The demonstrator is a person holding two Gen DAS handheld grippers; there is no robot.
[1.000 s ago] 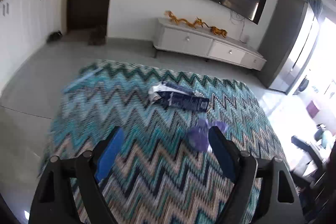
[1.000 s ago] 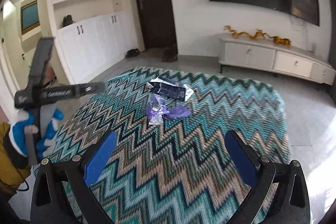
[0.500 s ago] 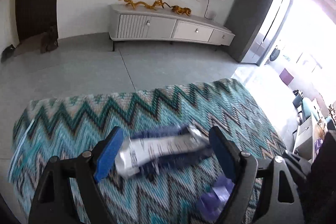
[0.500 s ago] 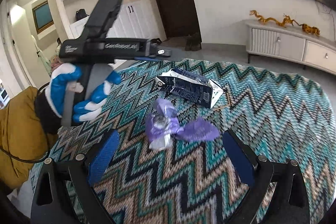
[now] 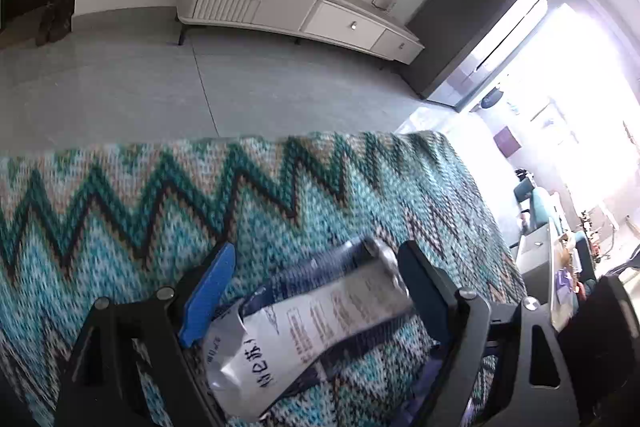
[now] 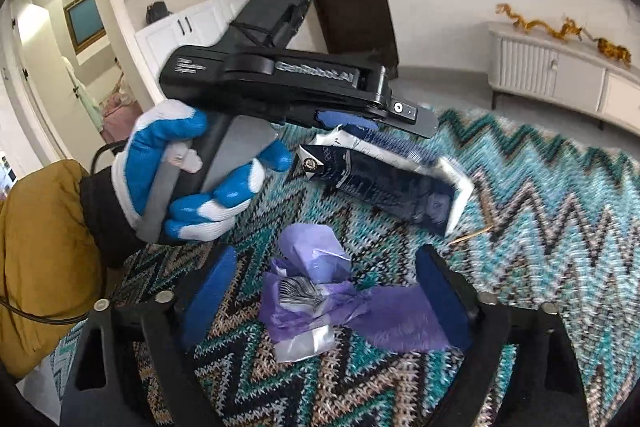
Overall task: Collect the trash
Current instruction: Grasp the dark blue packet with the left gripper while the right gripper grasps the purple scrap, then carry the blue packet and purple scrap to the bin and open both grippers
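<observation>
Two wrappers [image 6: 384,179], [image 6: 340,291] on rug [image 6: 540,207]

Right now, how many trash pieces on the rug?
2. The dark blue carton lies flattened at the left gripper; the purple wrapper lies between the right gripper fingers. More may lie out of view.

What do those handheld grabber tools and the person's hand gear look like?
Each gripper is matte black plastic with two blue-padded fingers: the right gripper and left gripper match. The left one's side carries pale lettering, and its handle is grey. The left hand wears a blue-and-white glove, above a black cuff and mustard-yellow sleeve; a thin black cable crosses it.
</observation>
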